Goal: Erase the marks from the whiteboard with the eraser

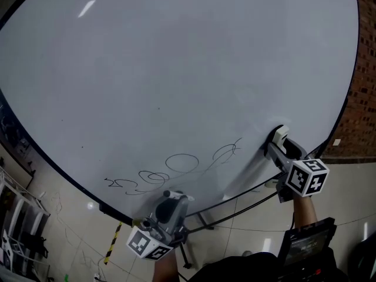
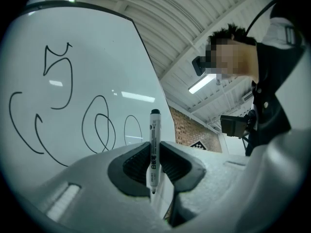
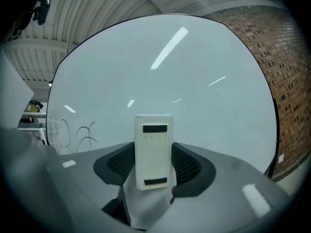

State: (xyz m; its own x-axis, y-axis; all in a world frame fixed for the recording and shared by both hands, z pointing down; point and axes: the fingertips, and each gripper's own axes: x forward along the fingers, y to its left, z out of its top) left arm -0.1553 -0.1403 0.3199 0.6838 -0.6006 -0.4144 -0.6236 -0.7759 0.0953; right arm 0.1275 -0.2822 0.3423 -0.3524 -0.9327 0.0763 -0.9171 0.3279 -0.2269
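Note:
A large whiteboard (image 1: 176, 69) fills the head view, with black scribbled loops (image 1: 176, 169) near its lower edge. My right gripper (image 1: 281, 135) is shut on a white eraser (image 3: 153, 149), which rests against or close to the board just right of the marks. The left gripper (image 1: 171, 196) sits below the loops and is shut on a white marker (image 2: 153, 149) with a black cap, held upright. In the left gripper view the loops (image 2: 58, 115) show large on the board. A few marks (image 3: 73, 132) appear at the left of the right gripper view.
The whiteboard (image 3: 165, 81) stands on a black frame with legs (image 1: 235, 207) over a pale tiled floor. A brick wall (image 1: 361, 98) lies to the right. A white rack (image 1: 14, 216) stands at the lower left, and yellow-black tape (image 1: 113, 242) marks the floor.

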